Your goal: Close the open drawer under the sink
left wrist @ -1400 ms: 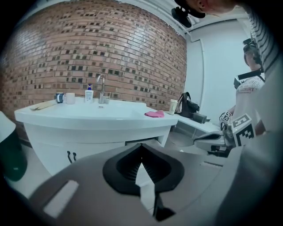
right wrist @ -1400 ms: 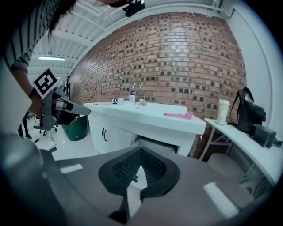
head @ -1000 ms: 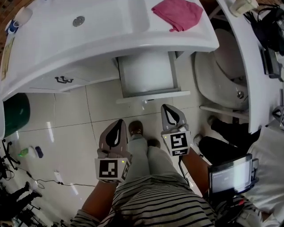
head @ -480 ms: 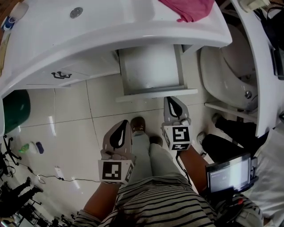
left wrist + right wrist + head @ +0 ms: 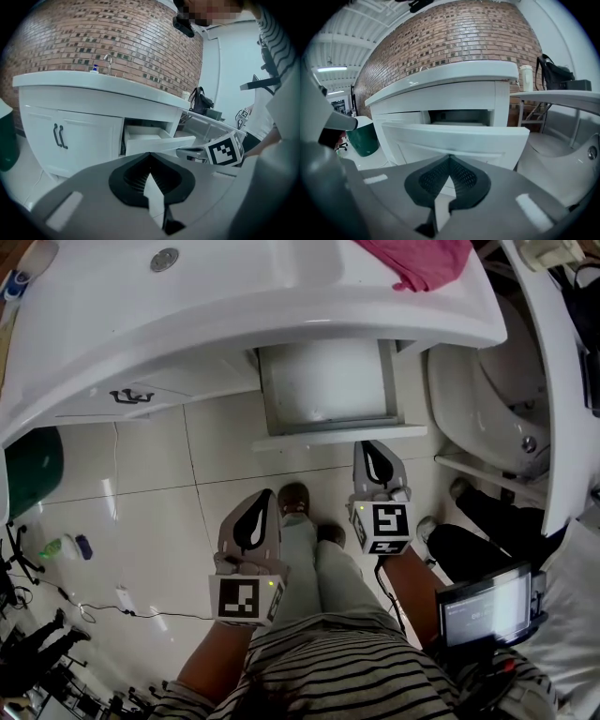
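The drawer (image 5: 328,395) sticks out from under the white sink top (image 5: 234,306), and you can see down into it. Its long white front (image 5: 337,437) faces the person.

The right gripper (image 5: 375,448) points at the right part of that front. Its tip is right at the front edge. I cannot tell if it touches. In the right gripper view the drawer front (image 5: 450,140) fills the space just past the right gripper (image 5: 449,157). Its two jaws are pressed together with nothing in them.

The left gripper (image 5: 261,498) is farther back from the drawer, down and to the left of its front, beside the person's shoe (image 5: 293,498). In the left gripper view the left gripper (image 5: 150,154) has its jaws together too, and they hold nothing.

Behind the drawer front there is a dark hole in the cabinet, and thin gaps run along both sides of the drawer. The floor (image 5: 150,521) between the drawer and the shoes is bare tile. Left of the drawer is a cabinet door with black handles (image 5: 131,396). Close on its right is a round white basin (image 5: 487,399). A pink cloth (image 5: 422,259) lies on the sink top above the drawer.

A second ago there was a clear strip of floor between the right gripper and the drawer front. Now that strip is gone. The left gripper has stayed back by the shoe.
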Motion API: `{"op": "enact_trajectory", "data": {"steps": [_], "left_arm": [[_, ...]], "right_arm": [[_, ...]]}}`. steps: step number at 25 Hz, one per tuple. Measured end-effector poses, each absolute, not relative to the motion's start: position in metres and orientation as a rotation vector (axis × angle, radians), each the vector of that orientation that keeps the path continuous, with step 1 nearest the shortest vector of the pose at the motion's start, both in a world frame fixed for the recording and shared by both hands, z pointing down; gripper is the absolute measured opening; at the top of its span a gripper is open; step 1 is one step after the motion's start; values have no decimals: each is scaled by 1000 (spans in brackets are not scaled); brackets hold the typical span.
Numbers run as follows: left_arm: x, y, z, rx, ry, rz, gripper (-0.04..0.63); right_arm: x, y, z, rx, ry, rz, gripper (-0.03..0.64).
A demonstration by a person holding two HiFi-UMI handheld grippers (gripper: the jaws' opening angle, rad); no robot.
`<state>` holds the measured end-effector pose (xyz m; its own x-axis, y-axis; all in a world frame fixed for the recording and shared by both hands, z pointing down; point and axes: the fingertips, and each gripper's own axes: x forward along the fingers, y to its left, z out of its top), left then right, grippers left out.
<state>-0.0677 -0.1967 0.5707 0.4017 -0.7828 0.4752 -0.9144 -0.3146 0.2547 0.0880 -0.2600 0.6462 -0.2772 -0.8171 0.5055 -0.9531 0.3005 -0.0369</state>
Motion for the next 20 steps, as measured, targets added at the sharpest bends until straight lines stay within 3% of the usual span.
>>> {"op": "enact_trajectory", "data": {"steps": [20], "left_arm": [[-83, -232, 576, 2163, -1440, 354, 15]], "right_arm": [[78, -313, 647, 1572, -2183, 414, -2]]}}
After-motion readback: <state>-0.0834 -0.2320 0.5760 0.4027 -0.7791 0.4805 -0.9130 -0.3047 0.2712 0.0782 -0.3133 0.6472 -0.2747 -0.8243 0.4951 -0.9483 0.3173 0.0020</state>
